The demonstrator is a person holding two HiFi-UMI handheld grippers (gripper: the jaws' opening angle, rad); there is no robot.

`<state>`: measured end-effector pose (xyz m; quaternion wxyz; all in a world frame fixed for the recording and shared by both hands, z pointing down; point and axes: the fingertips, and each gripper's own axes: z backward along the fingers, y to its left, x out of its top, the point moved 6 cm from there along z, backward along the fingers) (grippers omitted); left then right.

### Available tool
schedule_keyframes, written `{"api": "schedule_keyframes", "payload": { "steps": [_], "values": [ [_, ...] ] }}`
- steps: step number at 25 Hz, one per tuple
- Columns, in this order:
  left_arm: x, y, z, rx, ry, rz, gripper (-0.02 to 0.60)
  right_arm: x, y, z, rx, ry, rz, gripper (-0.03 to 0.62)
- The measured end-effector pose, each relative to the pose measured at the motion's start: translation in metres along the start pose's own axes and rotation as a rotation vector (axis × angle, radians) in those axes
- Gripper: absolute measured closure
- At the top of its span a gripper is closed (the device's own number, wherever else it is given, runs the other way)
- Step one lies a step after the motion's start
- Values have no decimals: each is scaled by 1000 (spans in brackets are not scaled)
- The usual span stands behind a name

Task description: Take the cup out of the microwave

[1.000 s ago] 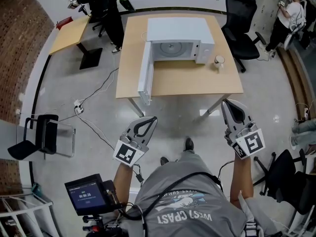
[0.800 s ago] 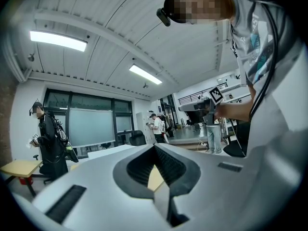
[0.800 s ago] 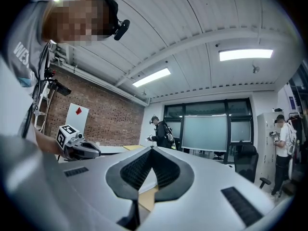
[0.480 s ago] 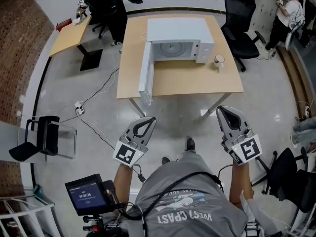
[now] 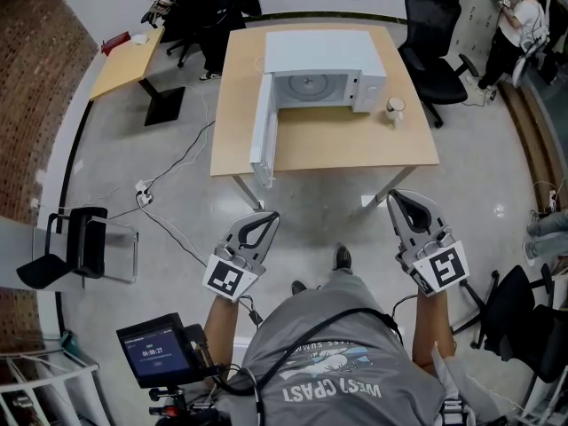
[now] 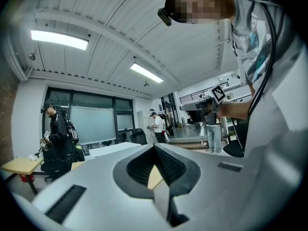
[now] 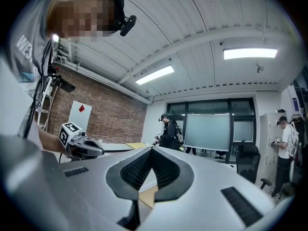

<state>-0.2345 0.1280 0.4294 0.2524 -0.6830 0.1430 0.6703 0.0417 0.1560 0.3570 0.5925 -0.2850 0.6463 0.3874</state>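
Cup: a small pale cup (image 5: 394,107) stands upright on the light wooden table (image 5: 355,145), upper right of centre in the head view. It is just beside the right wall of the white box-shaped microwave (image 5: 324,60), outside it.
Microwave door: the white door (image 5: 263,131) hangs open at the oven's left.
Hard to make out: the cup's handle and contents are too small to tell. Both gripper views show the table only as a tan sliver.
Left gripper (image 5: 266,217): grey, jaws closed together, holding nothing.
Right gripper (image 5: 402,200): grey, jaws closed together, holding nothing.
Cup to grippers: well apart, higher in the frame, almost straight above the right gripper.
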Motion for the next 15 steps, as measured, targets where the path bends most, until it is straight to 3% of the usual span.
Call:
{"api": "schedule_keyframes", "payload": {
  "steps": [15],
  "values": [
    [-3, 0, 1, 5, 9, 5, 539, -5, -3, -3, 7, 21, -14, 583]
  ]
}}
